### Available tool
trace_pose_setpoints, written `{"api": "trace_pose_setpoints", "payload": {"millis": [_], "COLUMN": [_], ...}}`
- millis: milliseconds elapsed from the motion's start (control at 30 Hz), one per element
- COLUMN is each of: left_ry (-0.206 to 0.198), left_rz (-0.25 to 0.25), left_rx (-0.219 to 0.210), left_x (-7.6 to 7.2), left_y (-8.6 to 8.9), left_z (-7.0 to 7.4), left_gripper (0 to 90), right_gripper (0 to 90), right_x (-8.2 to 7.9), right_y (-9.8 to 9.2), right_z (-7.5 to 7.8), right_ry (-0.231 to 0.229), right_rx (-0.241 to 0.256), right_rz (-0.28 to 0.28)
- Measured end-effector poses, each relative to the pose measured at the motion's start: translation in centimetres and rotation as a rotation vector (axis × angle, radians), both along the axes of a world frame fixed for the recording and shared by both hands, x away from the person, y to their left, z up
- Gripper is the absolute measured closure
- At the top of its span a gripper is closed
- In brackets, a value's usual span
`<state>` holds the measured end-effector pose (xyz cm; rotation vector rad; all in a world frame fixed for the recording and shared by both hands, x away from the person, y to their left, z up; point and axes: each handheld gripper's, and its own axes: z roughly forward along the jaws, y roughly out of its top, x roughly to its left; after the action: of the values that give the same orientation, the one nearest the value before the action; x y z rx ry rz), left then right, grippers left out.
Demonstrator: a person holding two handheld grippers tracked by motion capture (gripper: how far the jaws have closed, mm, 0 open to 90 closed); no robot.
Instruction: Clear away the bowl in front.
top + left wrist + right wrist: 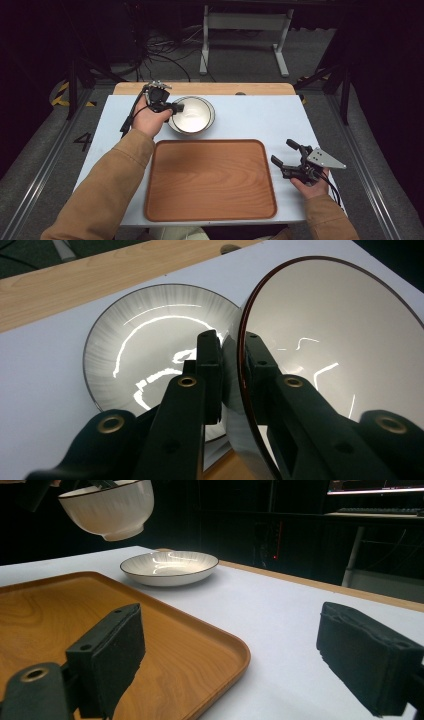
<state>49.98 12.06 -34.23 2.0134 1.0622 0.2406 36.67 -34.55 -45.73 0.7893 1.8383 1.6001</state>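
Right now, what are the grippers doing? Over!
Left gripper shut on white bowl rim, bowl lifted above the plate. Right gripper open, idle beside wooden tray. Tray bare.

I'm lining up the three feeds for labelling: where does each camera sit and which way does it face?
High view: above the person's side, looking forward and down on the table; both sleeves and hands show.
Left gripper view: on the left hand-held gripper, looking along its jaws clamped on the bowl rim.
Right gripper view: on the right hand-held gripper, low, jaws apart, facing across the tray.
All three share the plate.
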Motion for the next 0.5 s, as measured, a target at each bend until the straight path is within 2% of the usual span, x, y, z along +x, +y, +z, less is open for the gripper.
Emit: {"api": "trace_pose_setpoints", "payload": {"millis": [200,267,333,500], "left_ry": [0.004,0.010,0.008,0.006], "left_rz": [-0.064,-0.068,-0.106,-0.149], "left_rx": [0.018,0.020,0.039,0.039], "left_x": [-1.2,-1.4,-2.1,-3.1], "left_y": [-0.4,-0.5,-0.7,-1.0], "left_z": [0.2,0.2,0.4,0.9], "left_gripper": [81.5,81.4,81.5,81.4], "right_gripper": [12.6,12.5,12.5,12.5], "right_x": [0.0,0.0,0.0,0.0], "right_y": [0.0,0.0,0.0,0.0], "right_z": [0.0,0.0,0.0,0.0], "right_ry": [0.000,0.000,0.001,0.001], "right_rx": [0.000,0.000,0.000,0.001], "right_rz": [0.000,0.001,0.000,0.002]}}
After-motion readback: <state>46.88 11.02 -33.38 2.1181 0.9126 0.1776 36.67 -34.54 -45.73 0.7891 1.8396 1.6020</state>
